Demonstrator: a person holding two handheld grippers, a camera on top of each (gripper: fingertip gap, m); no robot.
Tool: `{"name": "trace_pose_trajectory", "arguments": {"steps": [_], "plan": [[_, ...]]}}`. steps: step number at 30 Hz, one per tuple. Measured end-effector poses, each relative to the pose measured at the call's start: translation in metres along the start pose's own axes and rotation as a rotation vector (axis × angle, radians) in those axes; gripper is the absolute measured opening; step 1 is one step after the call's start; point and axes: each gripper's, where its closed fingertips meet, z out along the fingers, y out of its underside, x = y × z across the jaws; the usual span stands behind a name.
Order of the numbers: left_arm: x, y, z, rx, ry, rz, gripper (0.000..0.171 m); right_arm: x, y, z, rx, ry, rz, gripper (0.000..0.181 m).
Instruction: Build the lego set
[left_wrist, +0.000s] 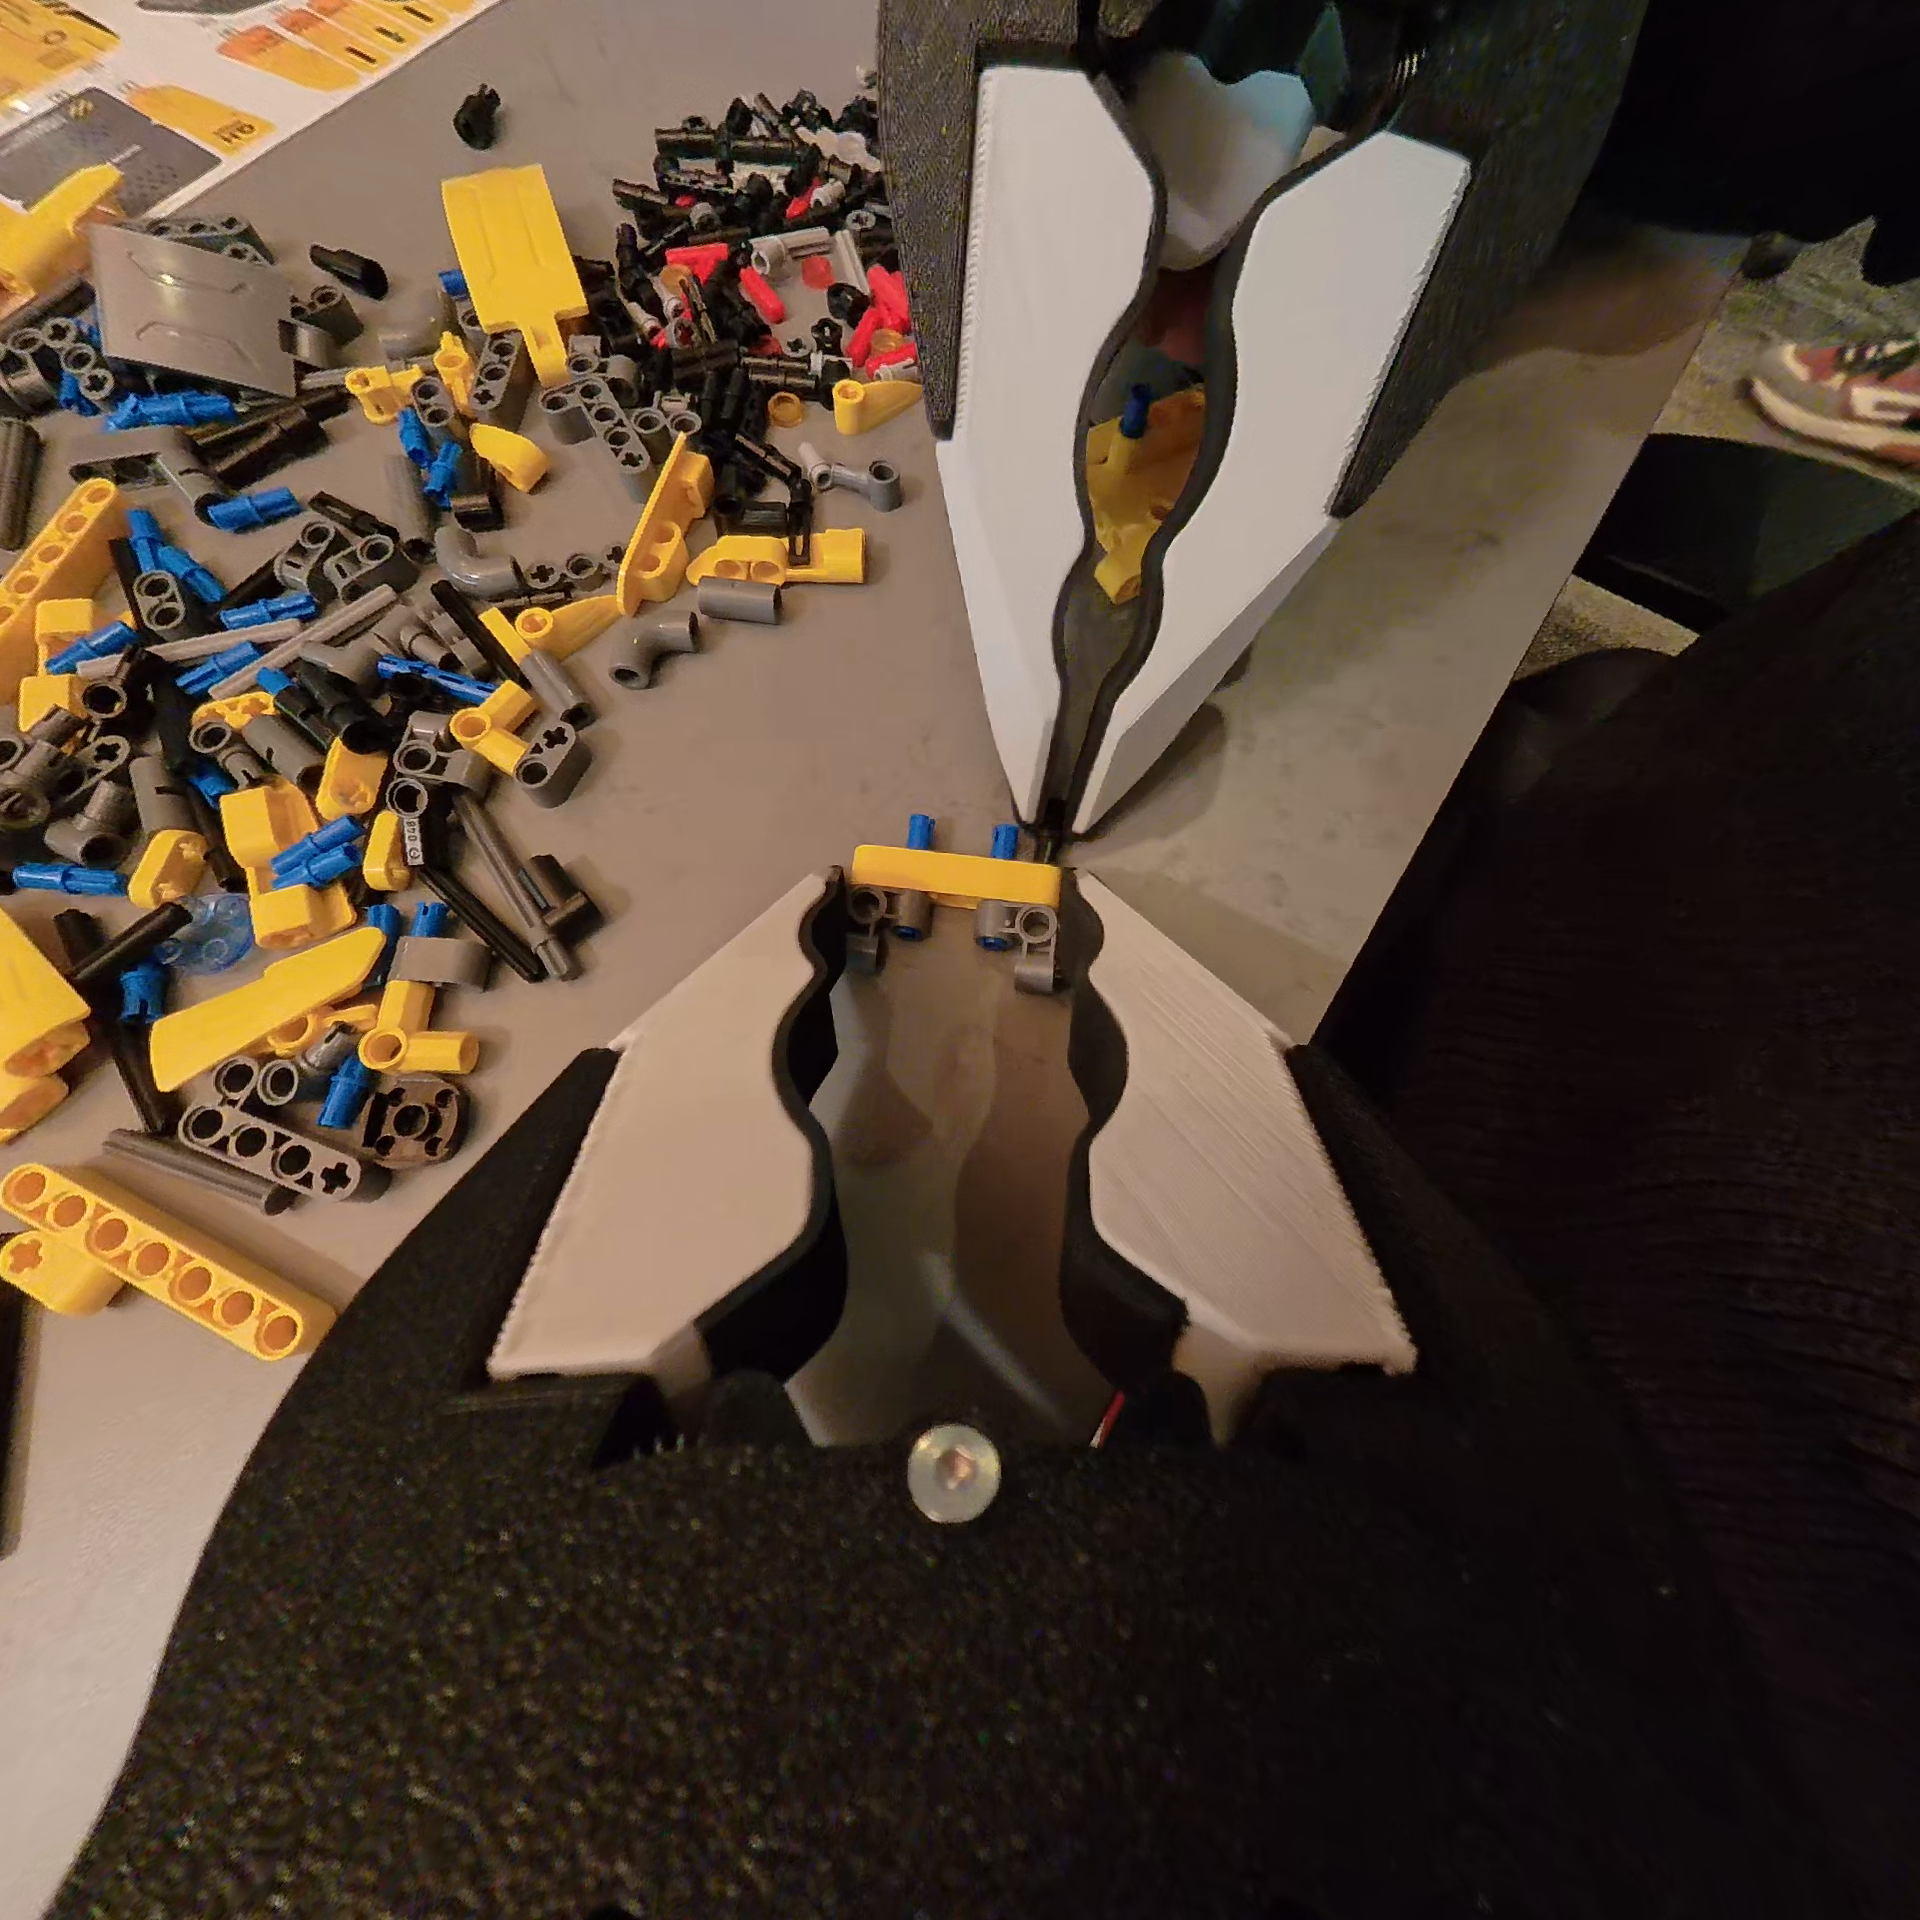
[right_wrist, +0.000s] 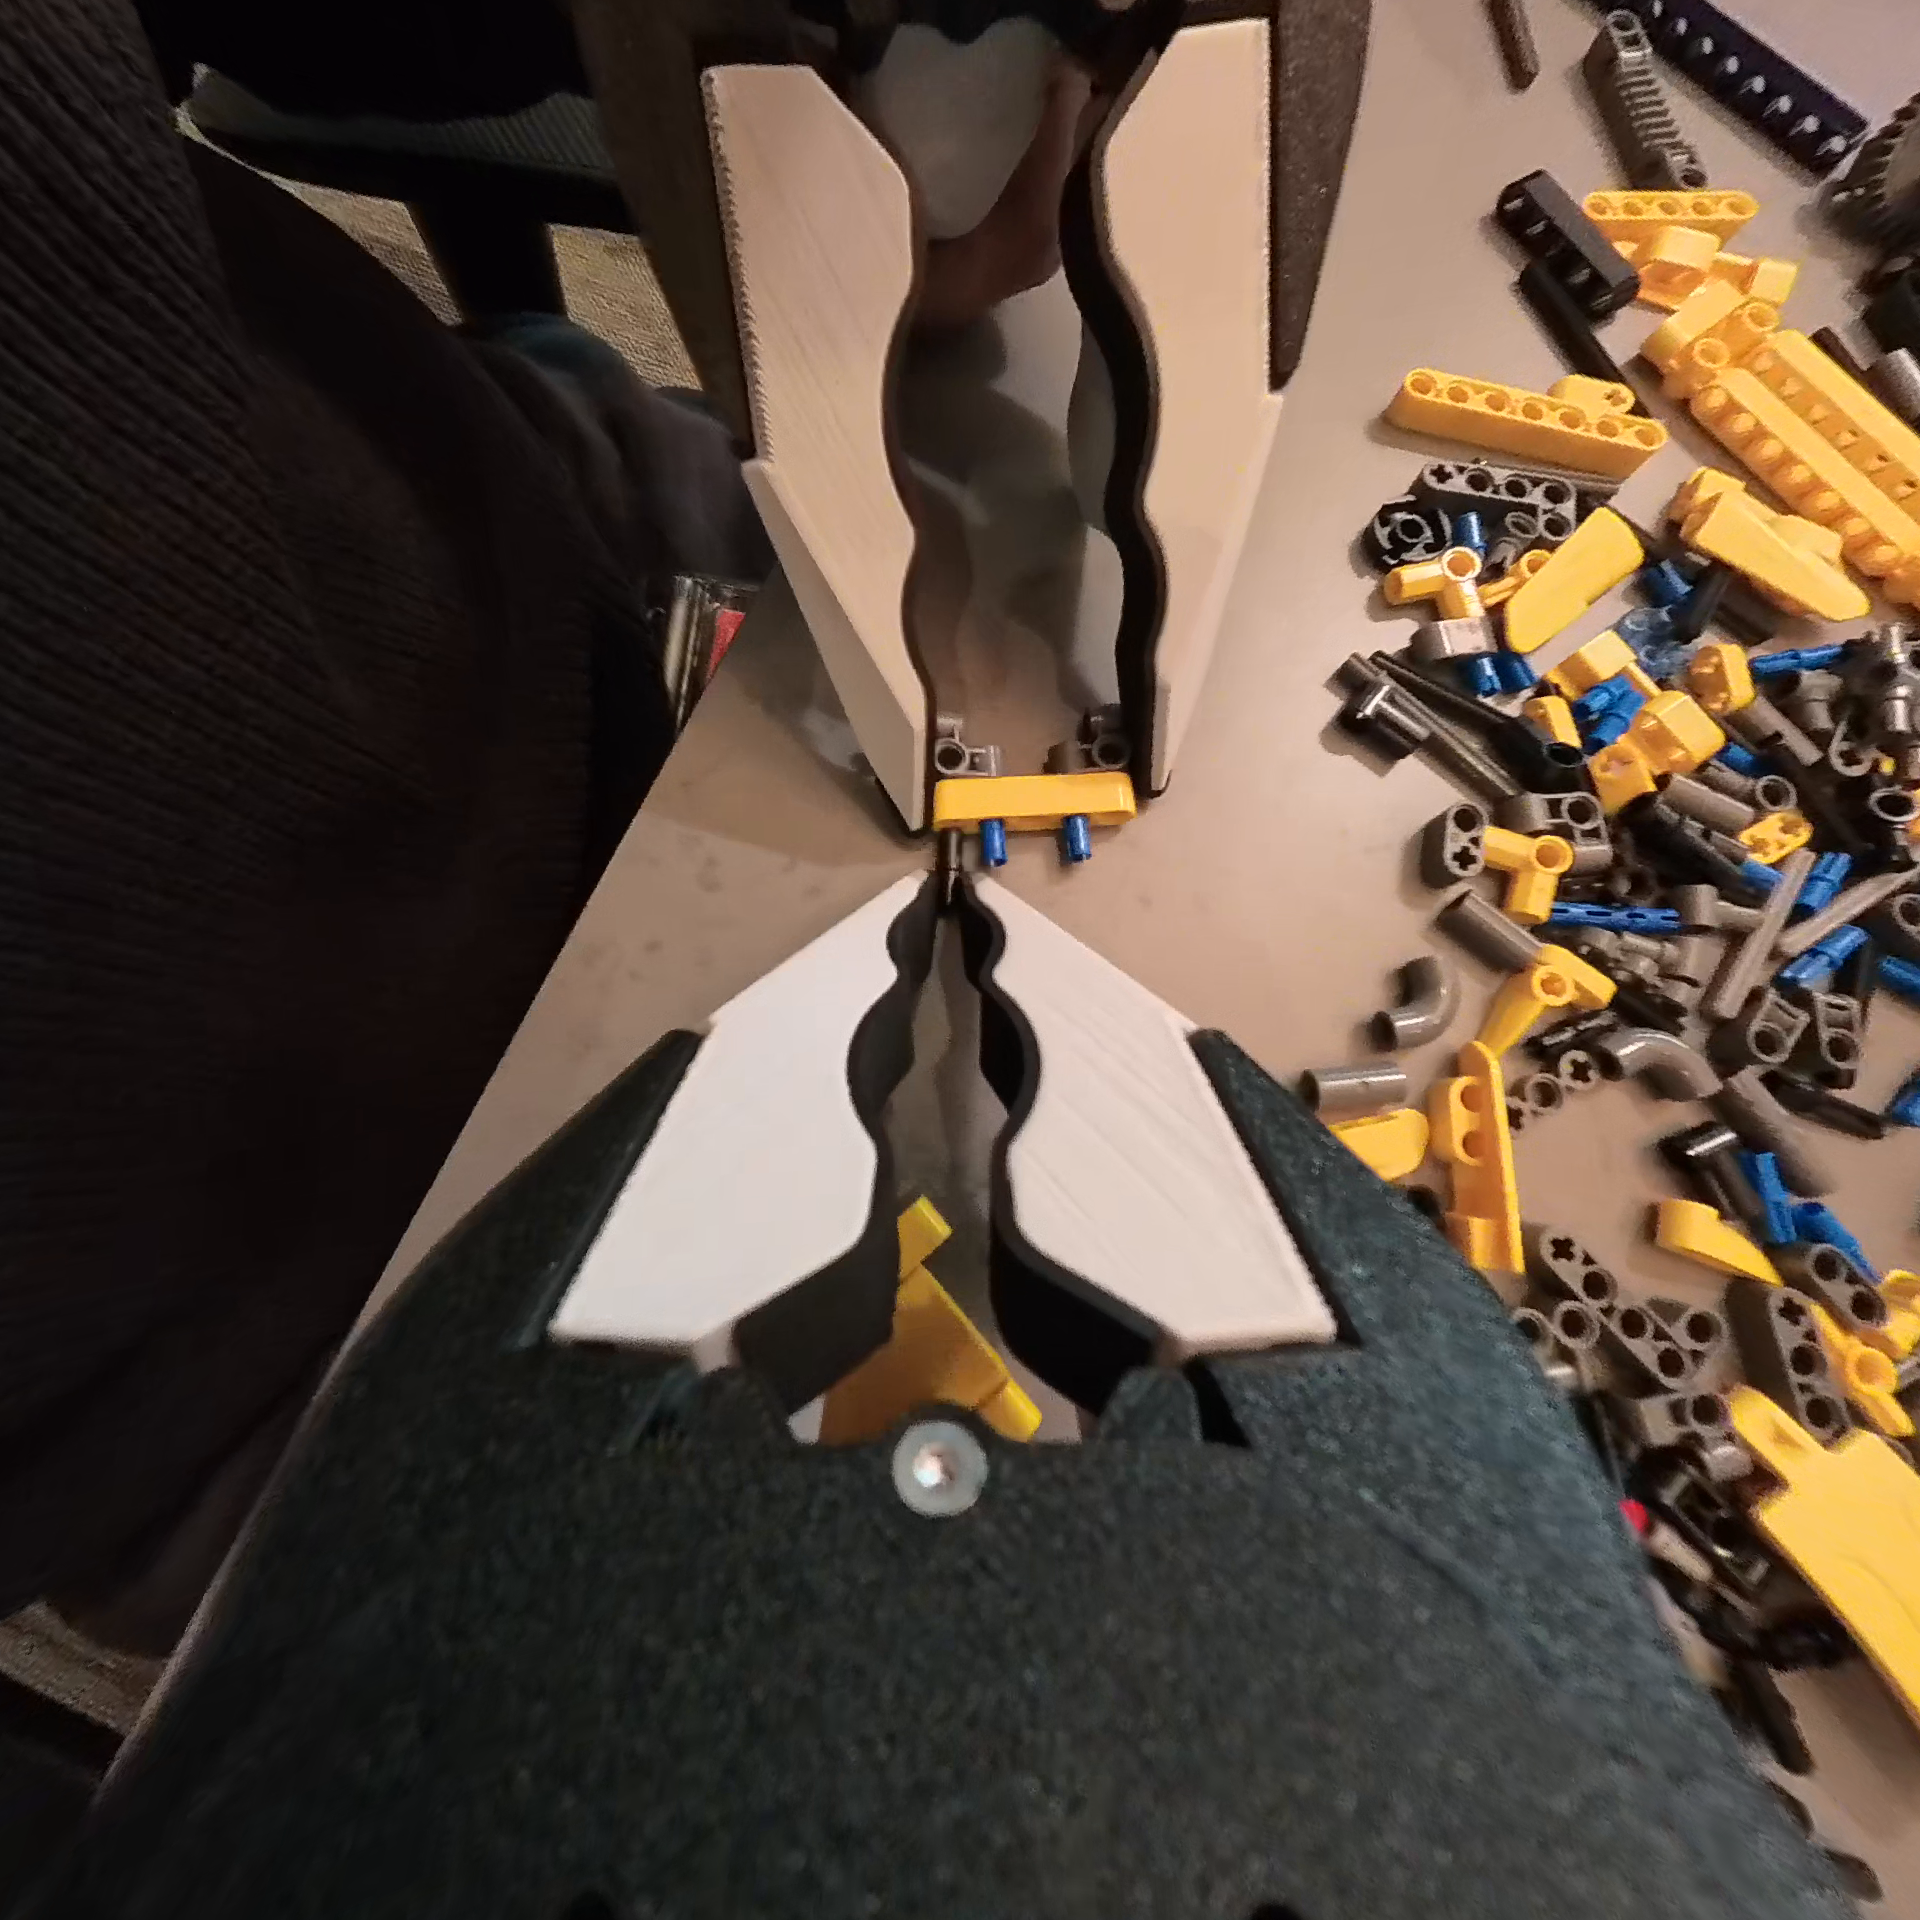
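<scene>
My left gripper (left_wrist: 956, 894) clamps short yellow plastic beam (left_wrist: 956, 871) carrying blue pins and grey connectors, by its two ends, long axis crosswise between fingertips. My right gripper (right_wrist: 951, 883) pinches small black pin (right_wrist: 950, 862) at very tips, pointing along fingers at beam's end nearest it, touching or nearly. Loose pile of yellow, grey, black and blue building pieces (left_wrist: 343, 644) spreads well aside on grey table (left_wrist: 790, 717).

Yellow part (right_wrist: 925, 1340) half hidden behind right gripper (right_wrist: 951, 883).
</scene>
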Motion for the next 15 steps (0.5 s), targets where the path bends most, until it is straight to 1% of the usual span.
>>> {"name": "trace_pose_trajectory", "arguments": {"steps": [6,12,15], "plan": [[-0.0001,0.0006,0.0005,-0.005,-0.010,0.011,0.041,0.0002,-0.0014,0.0001,0.023,-0.035,0.068,0.004],[0.0001,0.0006,0.0006,-0.006,-0.008,0.011,0.040,-0.0003,-0.0012,0.0010,0.021,-0.031,0.057,0.003],[0.0001,0.0006,0.0005,-0.007,-0.006,0.010,0.040,-0.0006,-0.0015,0.0014,0.031,-0.060,0.108,0.003]]}}
